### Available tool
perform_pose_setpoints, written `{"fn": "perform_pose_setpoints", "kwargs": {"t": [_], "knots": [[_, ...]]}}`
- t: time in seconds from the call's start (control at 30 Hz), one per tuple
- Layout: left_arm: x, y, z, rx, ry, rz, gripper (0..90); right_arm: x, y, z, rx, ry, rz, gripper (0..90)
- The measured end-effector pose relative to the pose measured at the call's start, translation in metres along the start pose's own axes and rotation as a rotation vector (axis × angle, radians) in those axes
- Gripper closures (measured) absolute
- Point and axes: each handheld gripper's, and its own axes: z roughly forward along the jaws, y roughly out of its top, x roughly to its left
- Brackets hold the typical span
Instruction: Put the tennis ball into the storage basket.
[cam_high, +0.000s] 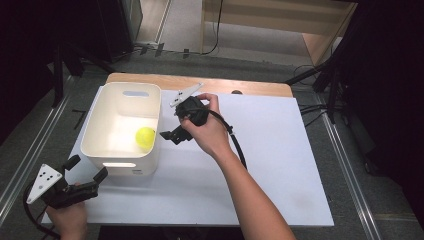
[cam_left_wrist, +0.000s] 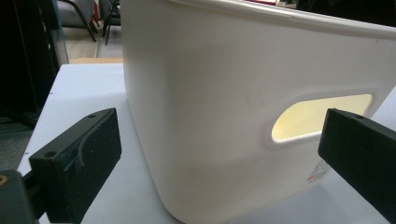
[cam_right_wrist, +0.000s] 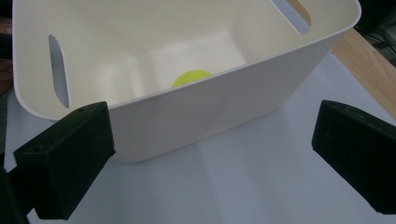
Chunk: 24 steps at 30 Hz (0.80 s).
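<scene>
A white plastic bin (cam_high: 120, 167) with cut-out handles stands on the left of a white board (cam_high: 280, 150). A yellow-green ball (cam_high: 145, 136) lies inside it, toward its right wall. My right gripper (cam_high: 172, 122) is open just outside that right wall, jaws pointing at the bin. In the right gripper view the bin's wall (cam_right_wrist: 196, 116) stands between the wide-open jaws of the right gripper (cam_right_wrist: 215, 119), and the ball (cam_right_wrist: 191, 77) peeks over the rim. My left gripper (cam_high: 87, 167) is open at the board's front left, facing the bin's near wall (cam_left_wrist: 196, 93) and its handle slot (cam_left_wrist: 322, 116).
The board lies on a wooden table (cam_high: 250, 87) whose far edge shows. Dark stands (cam_high: 330, 80) and cables sit on the grey floor at the right and back. A pale wooden frame (cam_high: 280, 20) stands behind. The board's right half is bare.
</scene>
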Motion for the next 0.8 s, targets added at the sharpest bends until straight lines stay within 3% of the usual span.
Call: {"fn": "perform_pose_setpoints", "kwargs": {"t": [0.8], "knots": [[0.000,0.000,0.000,0.003,0.001,0.000,0.0,-0.005,-0.039,-0.019,-0.009,-0.051,0.044,0.0]]}}
